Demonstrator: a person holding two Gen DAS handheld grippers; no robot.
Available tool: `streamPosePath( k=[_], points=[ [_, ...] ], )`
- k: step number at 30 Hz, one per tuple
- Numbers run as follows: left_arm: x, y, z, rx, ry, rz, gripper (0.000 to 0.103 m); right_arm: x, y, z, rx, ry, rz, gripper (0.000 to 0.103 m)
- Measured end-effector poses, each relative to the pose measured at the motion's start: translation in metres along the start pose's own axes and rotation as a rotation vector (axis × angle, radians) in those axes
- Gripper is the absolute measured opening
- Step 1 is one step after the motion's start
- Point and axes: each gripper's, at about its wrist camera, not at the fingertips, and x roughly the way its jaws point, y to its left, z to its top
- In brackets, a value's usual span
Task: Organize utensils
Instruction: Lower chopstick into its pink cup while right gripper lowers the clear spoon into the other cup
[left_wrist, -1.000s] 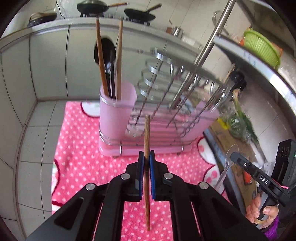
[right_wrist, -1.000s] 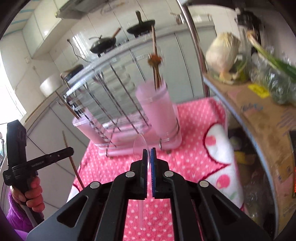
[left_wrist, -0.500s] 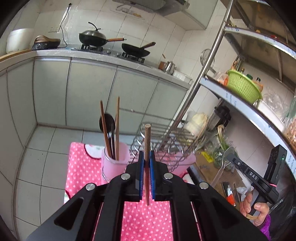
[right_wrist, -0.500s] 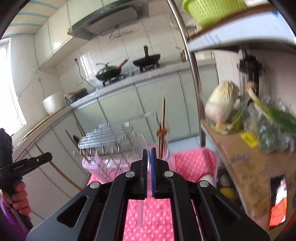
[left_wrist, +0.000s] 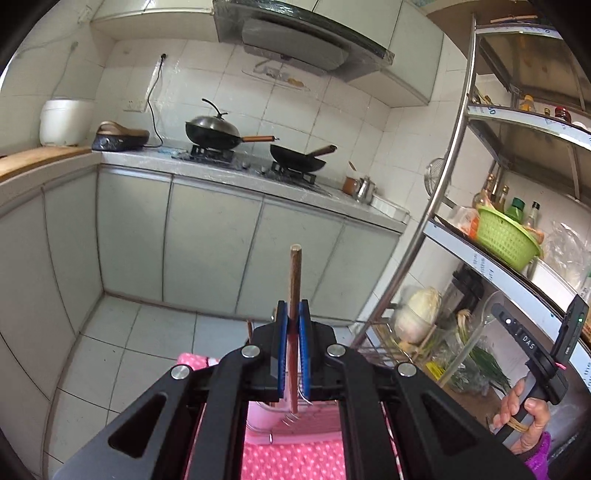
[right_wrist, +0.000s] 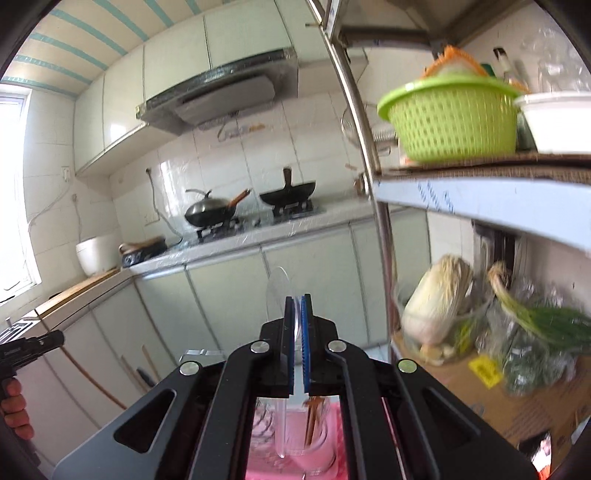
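My left gripper (left_wrist: 292, 324) is shut on a brown wooden chopstick (left_wrist: 294, 280) that stands upright between the blue pads, high above the pink dish rack (left_wrist: 295, 430). My right gripper (right_wrist: 297, 314) is shut on a clear plastic spoon (right_wrist: 277, 291), bowl end up, handle hanging down over the pink utensil cup (right_wrist: 314, 443), which holds chopsticks (right_wrist: 313, 421). The right gripper also shows at the right edge of the left wrist view (left_wrist: 495, 314), with the spoon (left_wrist: 476, 332) in it. The left gripper's tip shows at the left edge of the right wrist view (right_wrist: 59, 338).
A pink dotted cloth (left_wrist: 288, 461) lies under the rack. A metal shelf unit with a slanted pole (left_wrist: 424, 221) stands to the right, holding a green basket (right_wrist: 450, 118), cabbage (right_wrist: 436, 299) and greens. Cabinets and a stove counter (left_wrist: 240, 166) with woks are behind.
Both grippers have risen and tilted up; the rack and cup have dropped from mid-frame to beneath the jaws. Each still holds its utensil.
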Motion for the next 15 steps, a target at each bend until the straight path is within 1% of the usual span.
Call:
streamPosePath(
  k=[8, 15],
  points=[
    [0.018, -0.003, 0.012, 0.028, -0.038, 0.061, 0.005, 0.025, -0.010, -0.002, 0.012, -0.009, -0.014, 0.003],
    [0.041, -0.006, 0.000, 0.050, -0.002, 0.077, 0.005, 0.044, -0.013, -0.023, 0.003, 0.007, -0.024, 0.003]
  ],
)
